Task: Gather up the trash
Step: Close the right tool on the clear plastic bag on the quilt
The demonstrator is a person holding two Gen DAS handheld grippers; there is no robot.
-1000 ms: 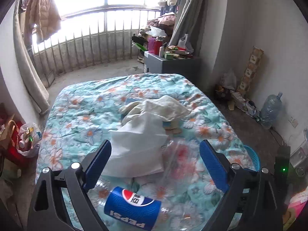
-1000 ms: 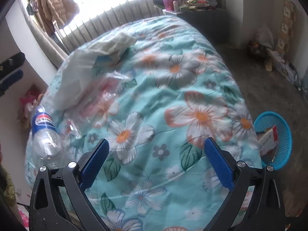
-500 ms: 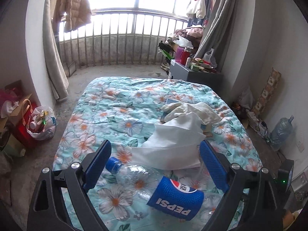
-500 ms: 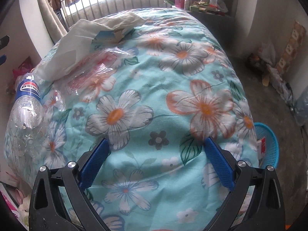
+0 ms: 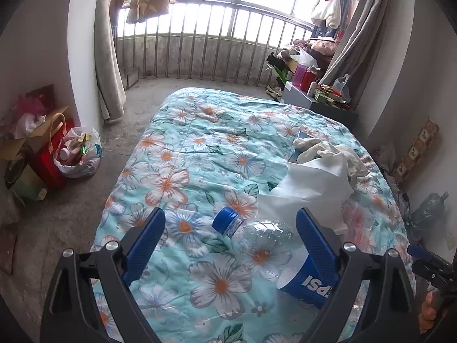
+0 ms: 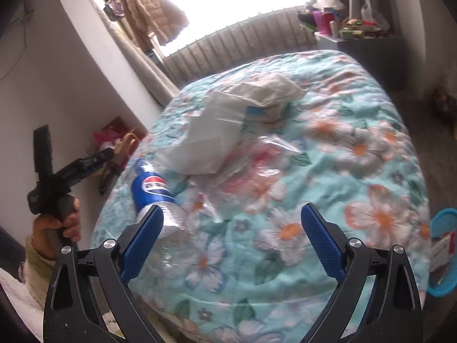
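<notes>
An empty clear Pepsi bottle point(image 5: 265, 253) with a blue cap and blue label lies on the floral bedspread point(image 5: 200, 148); it also shows in the right wrist view point(image 6: 151, 191). Beyond it lie a white paper sheet point(image 5: 311, 191), a crumpled clear plastic bag point(image 6: 257, 165) and cream cloth point(image 5: 331, 151). My left gripper point(image 5: 230, 234) is open and empty, just above the bottle's cap end. My right gripper point(image 6: 231, 228) is open and empty over the bed's near edge, its left finger beside the bottle's base.
A blue basket point(image 6: 444, 251) with rubbish stands on the floor right of the bed. Bags of rubbish point(image 5: 77, 154) sit by the left wall. A cluttered cabinet point(image 5: 317, 100) stands at the bed's far right. A water jug point(image 5: 428, 214) is by the right wall.
My left gripper has swung left and pulled back, so the bottle now sits to the right between its fingers. My right gripper has swung left toward the bottle and lifted its view.
</notes>
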